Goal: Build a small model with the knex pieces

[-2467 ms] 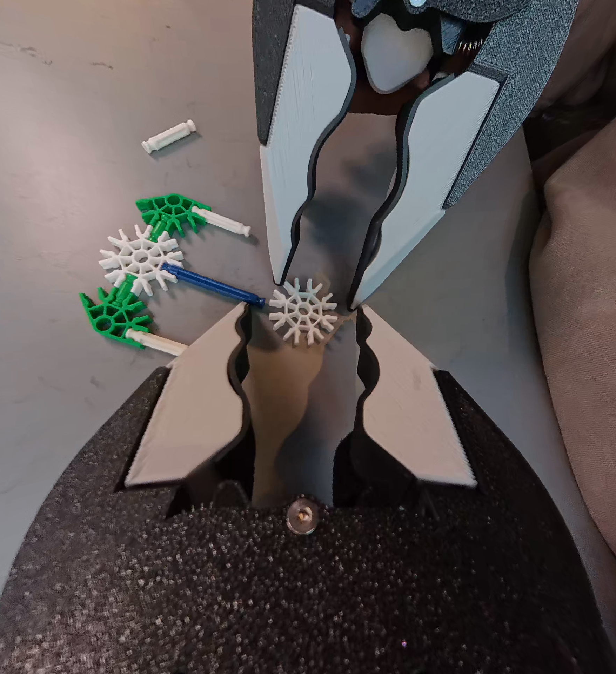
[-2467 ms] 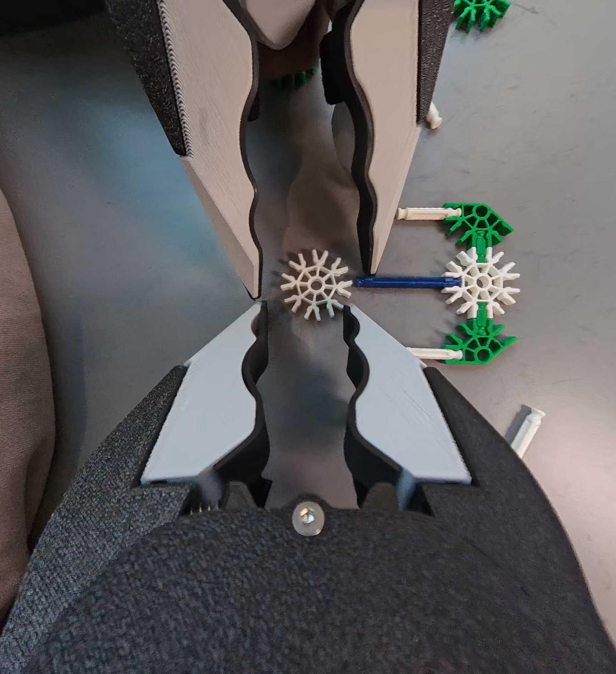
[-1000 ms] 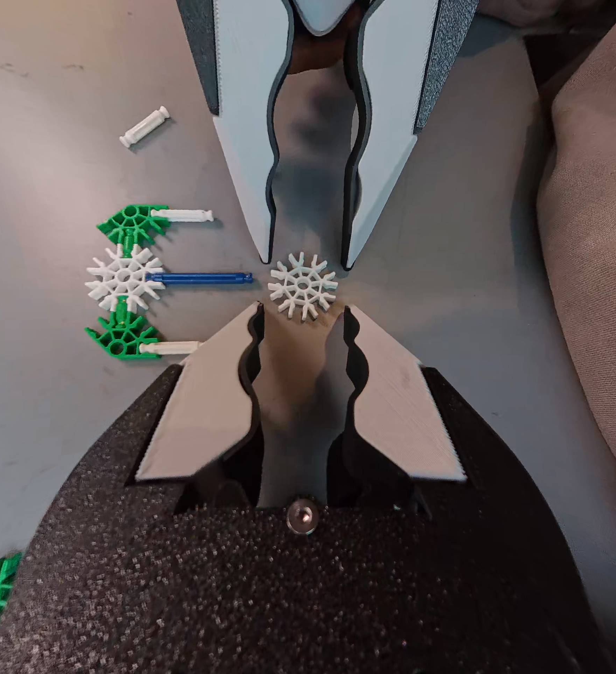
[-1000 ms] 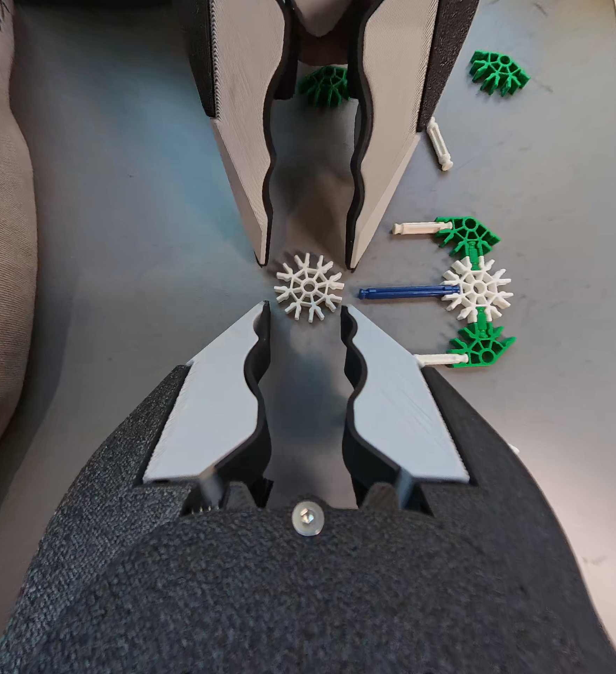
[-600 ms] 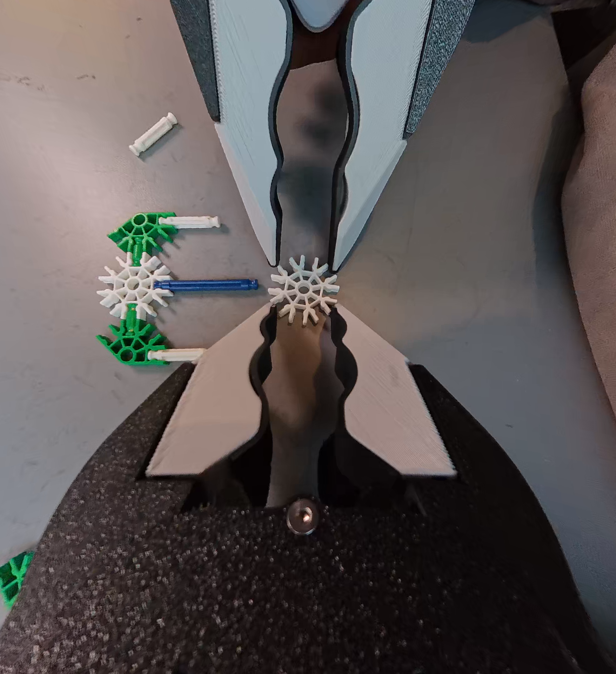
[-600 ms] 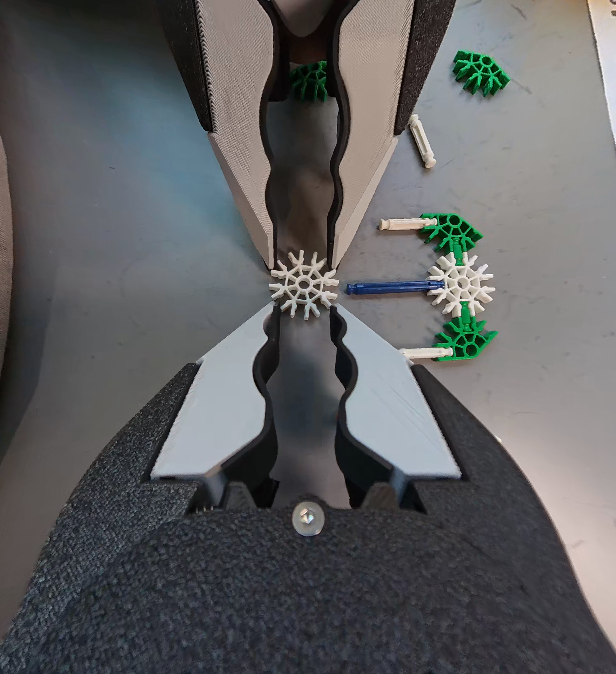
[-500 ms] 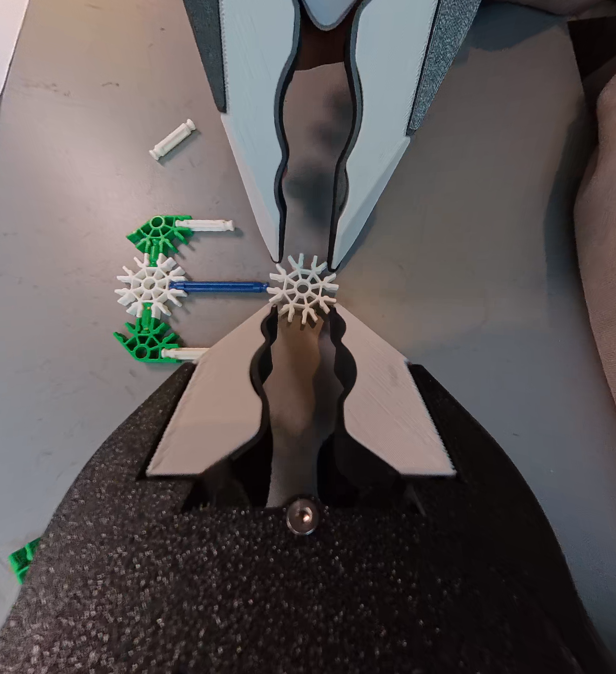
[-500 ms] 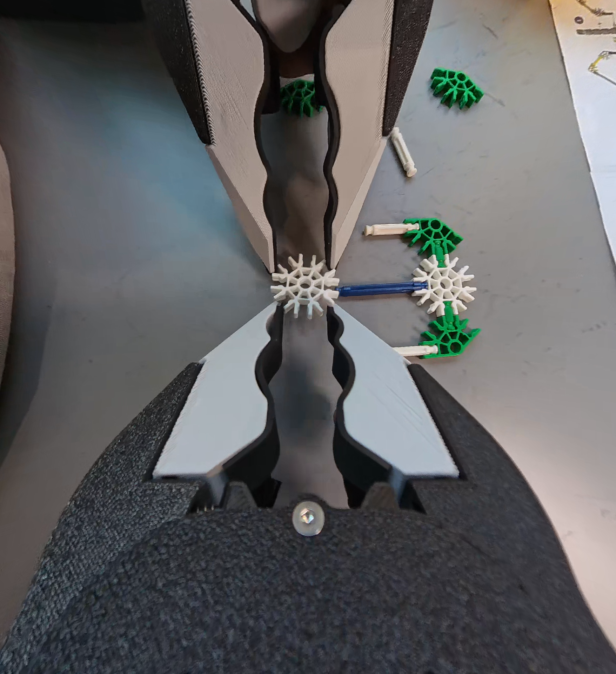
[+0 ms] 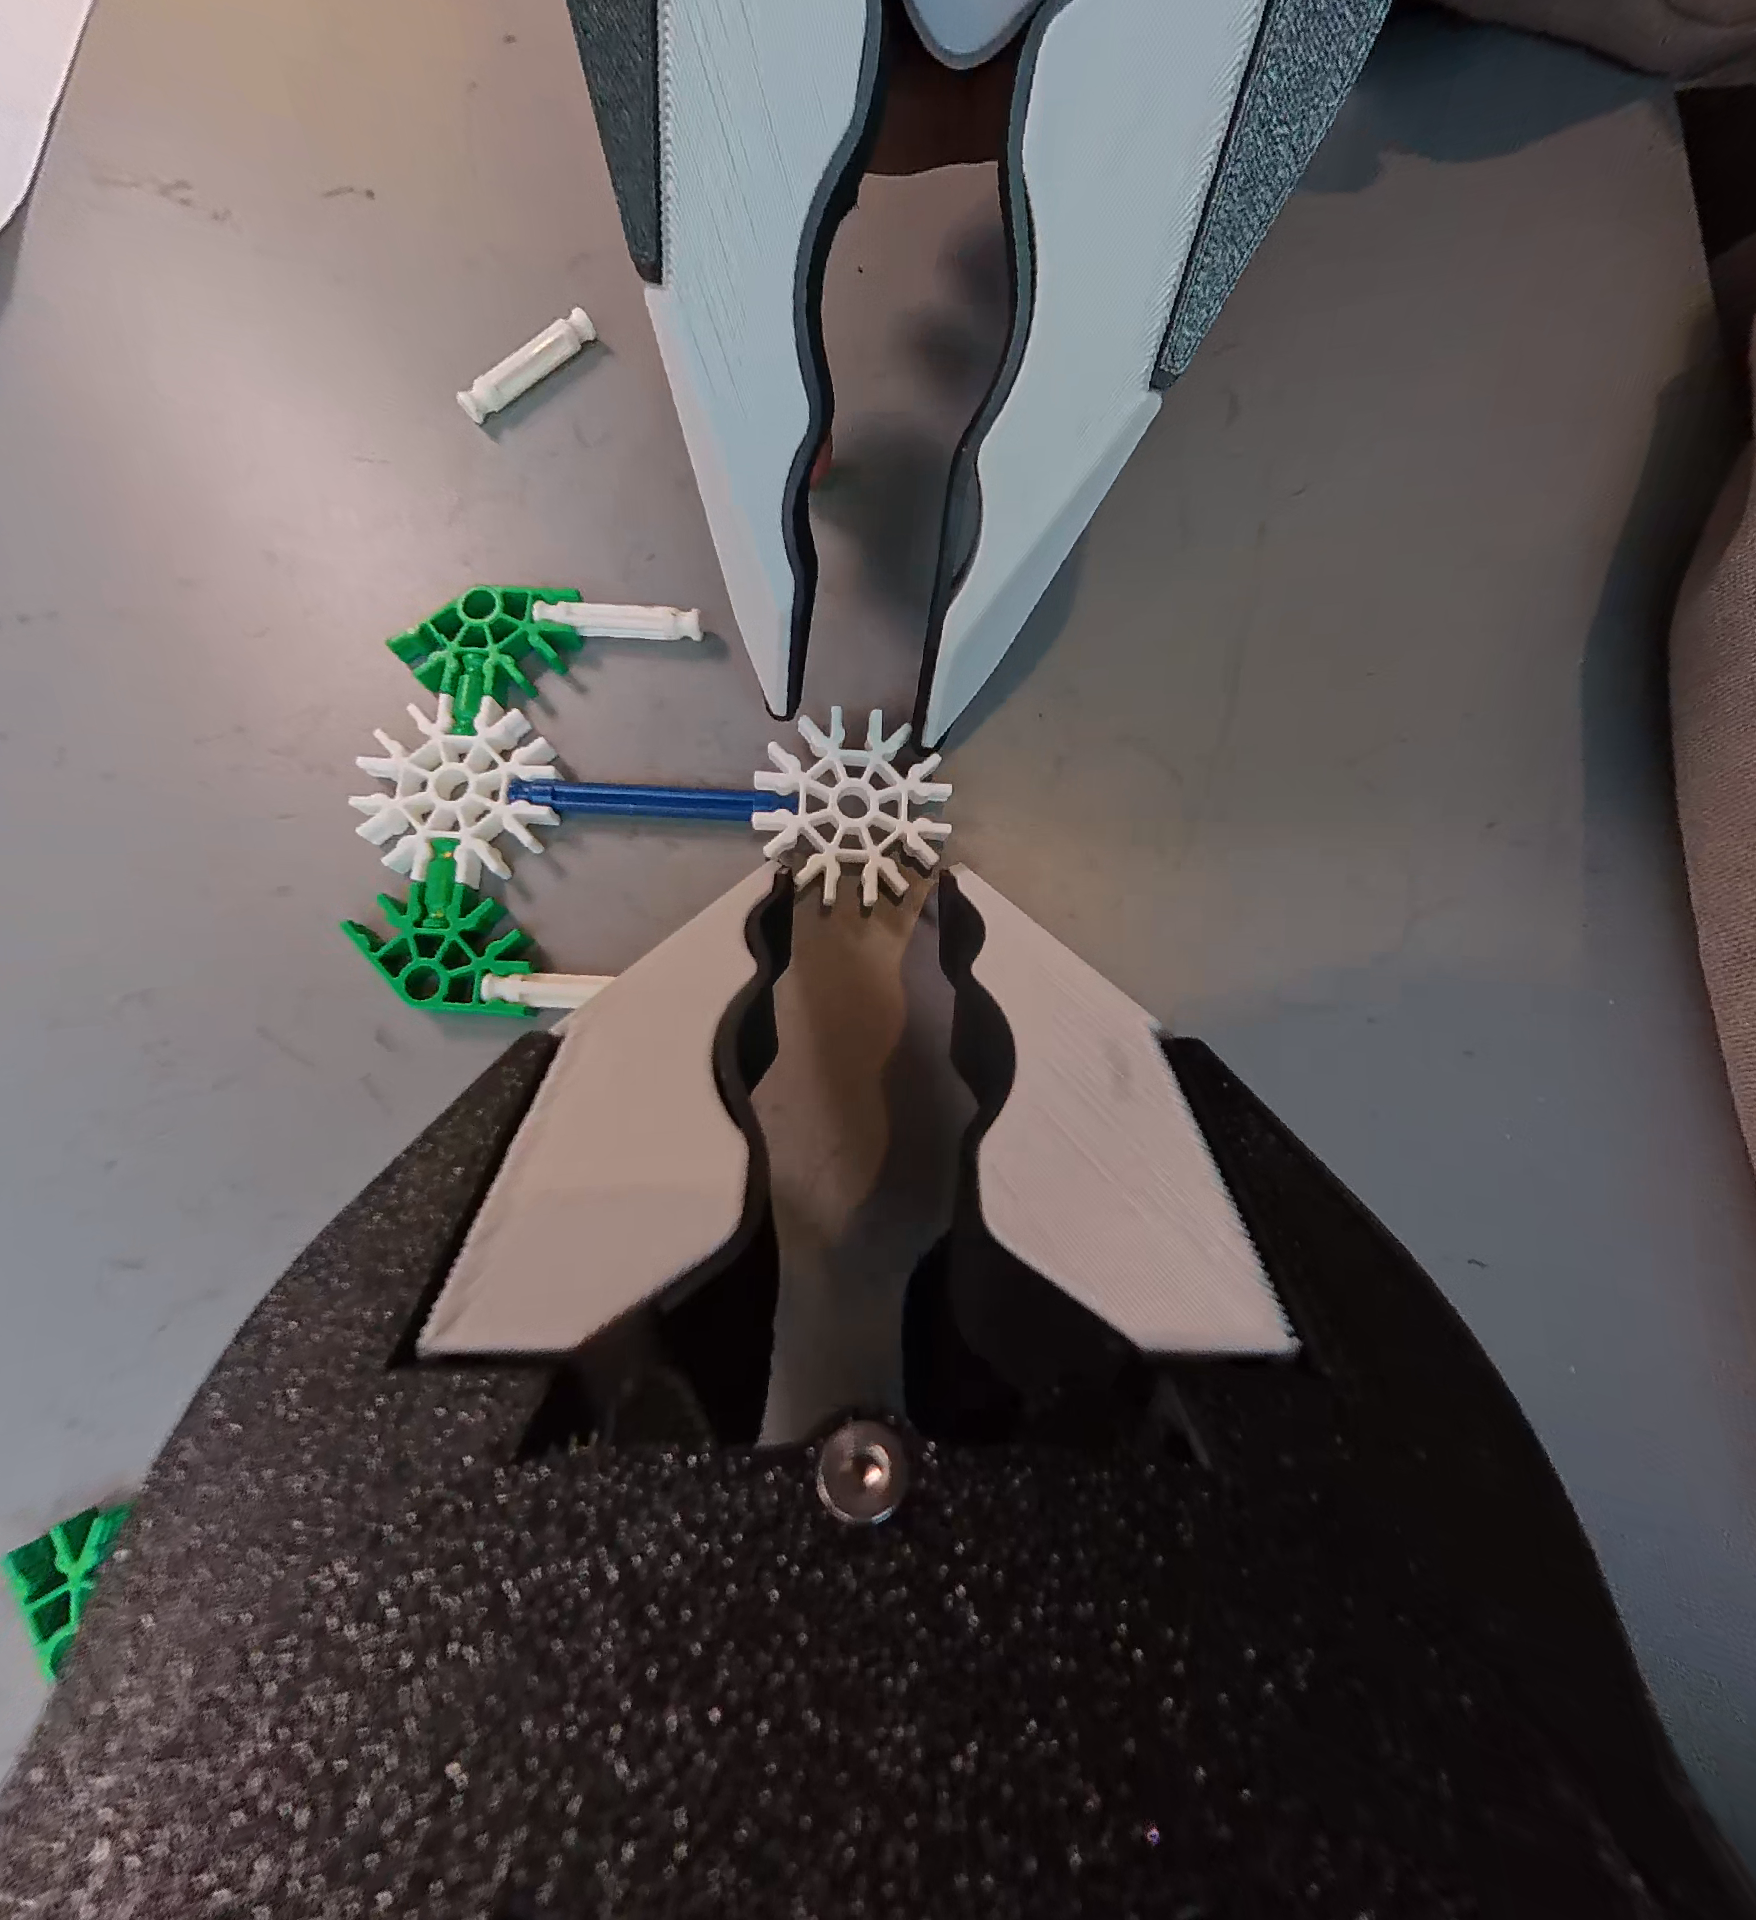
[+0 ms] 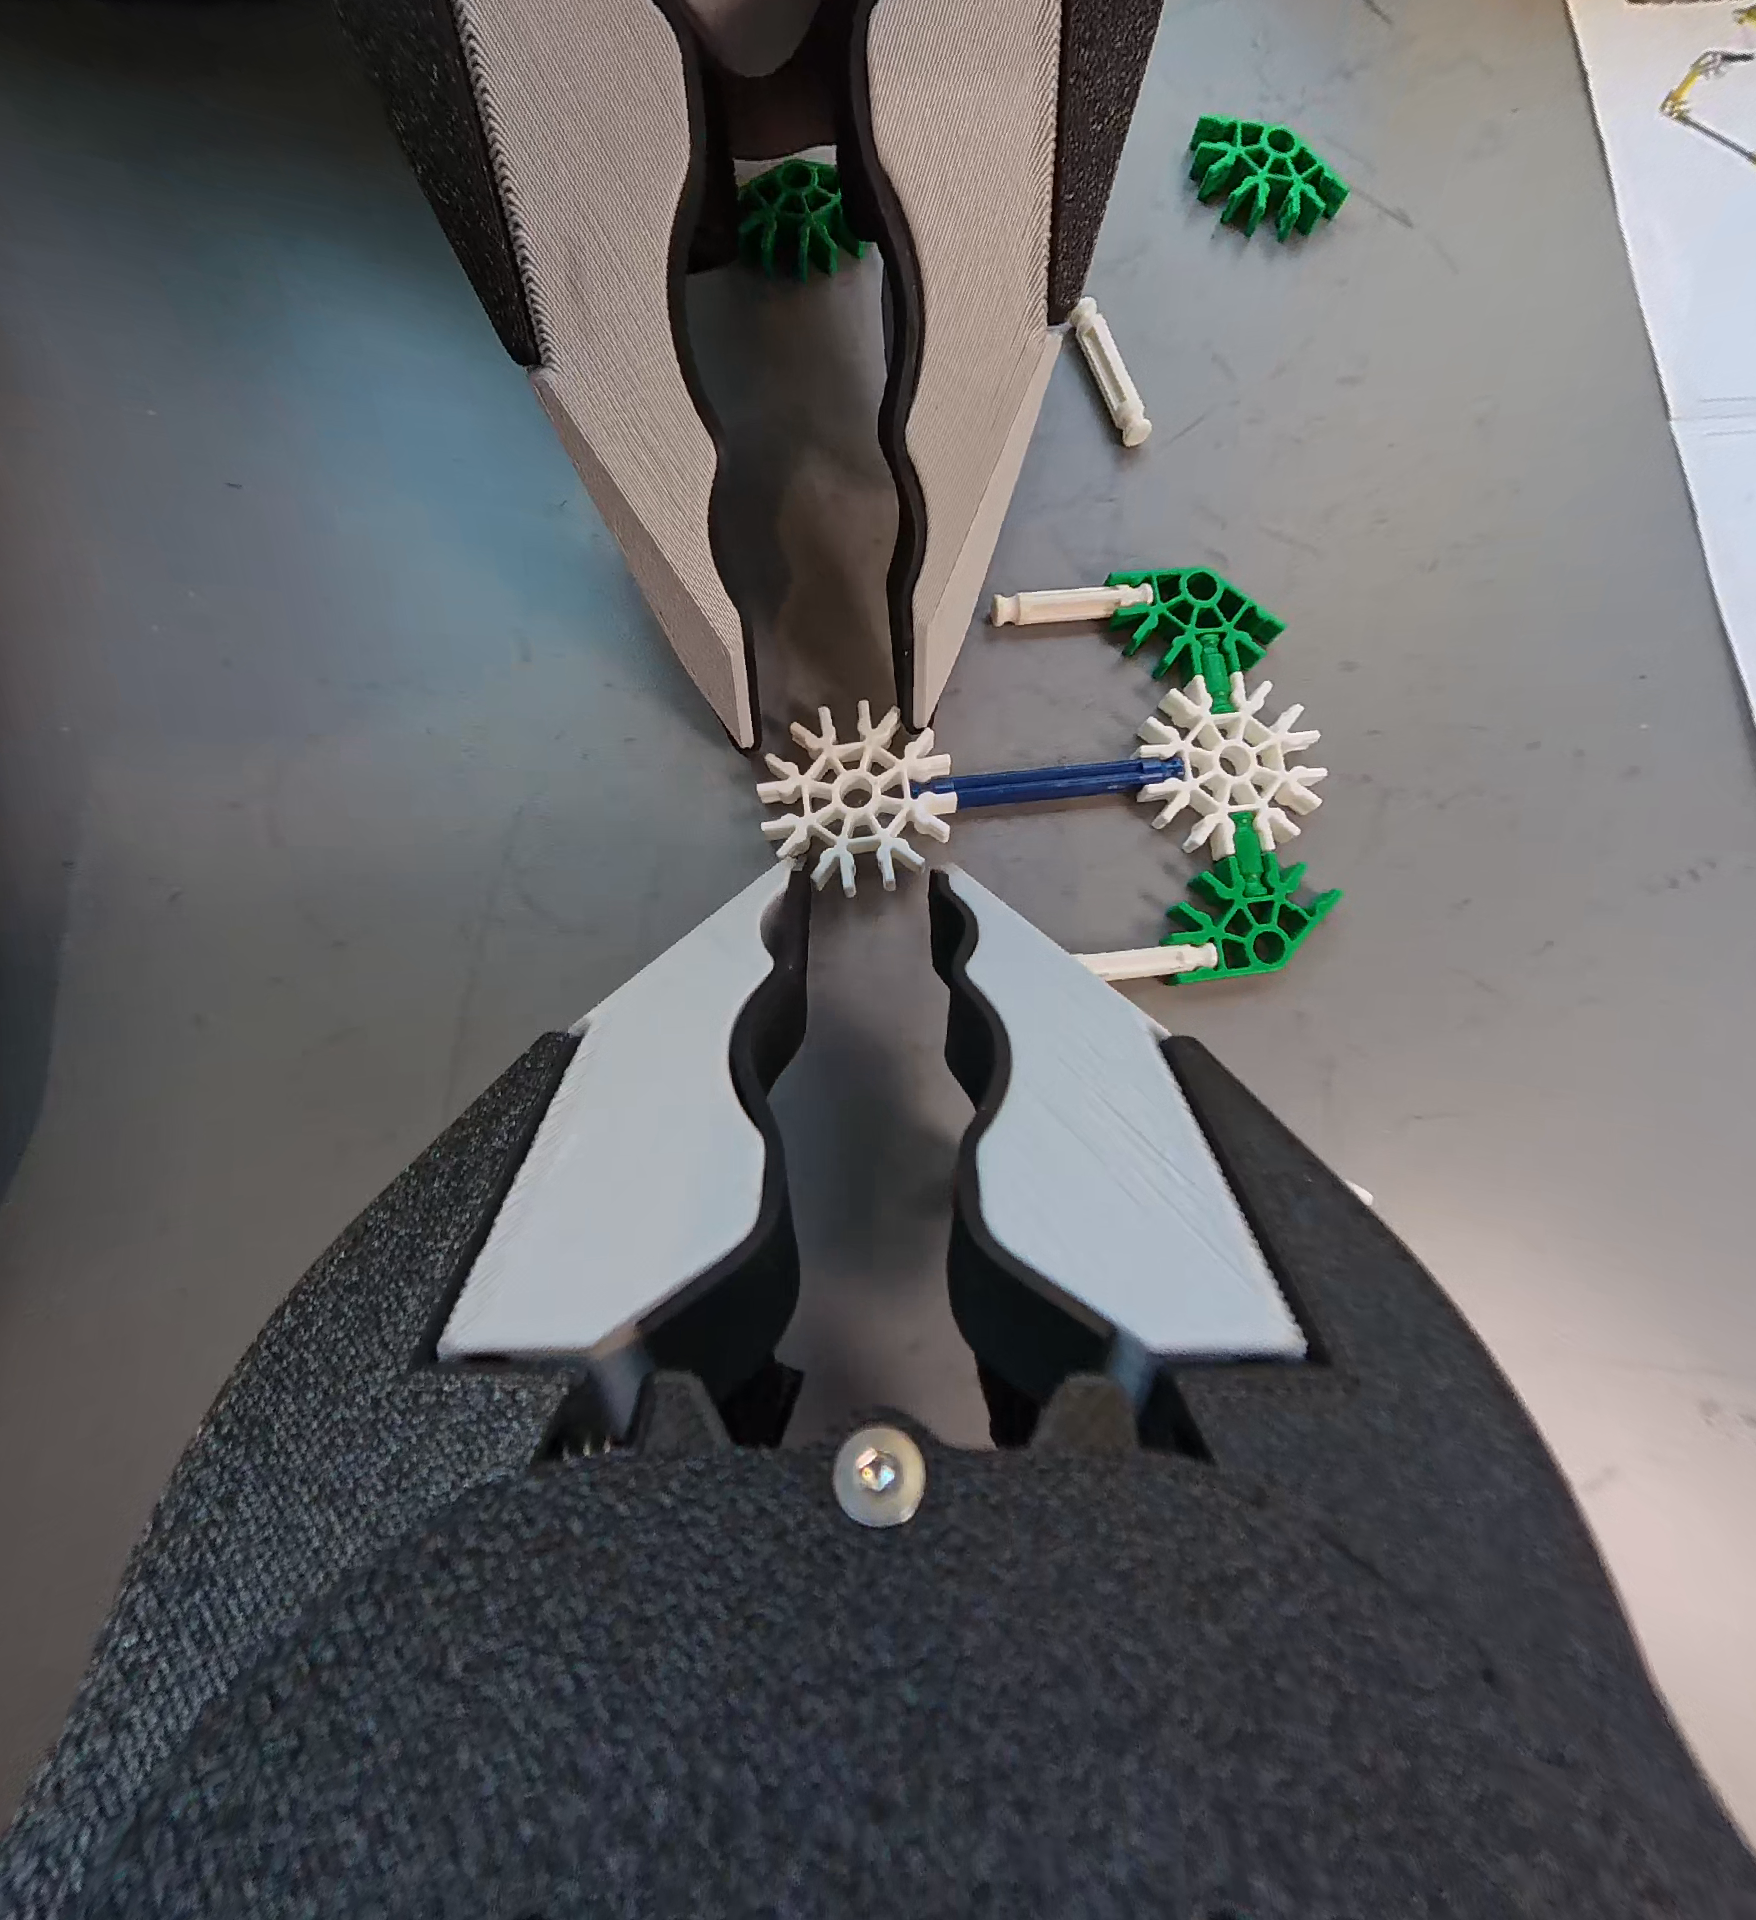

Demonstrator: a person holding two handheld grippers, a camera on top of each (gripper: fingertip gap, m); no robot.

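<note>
Both claws sit tip to tip on the grey bench, each part open w/ a narrow gap, holding nothing. Left claw and right claw tips touch opposite sides of a white snowflake wheel, which sits on a blue rod running sideways to a second white wheel w/ green pieces.

Matt grey tabletop, glossy white plastic snowflake connector

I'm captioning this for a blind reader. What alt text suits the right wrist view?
Two open grippers, the right gripper near and the left gripper opposite, meet tip to tip around a white snowflake-shaped connector on a grey table. A blue rod joins it to a white-and-green assembly.
</note>
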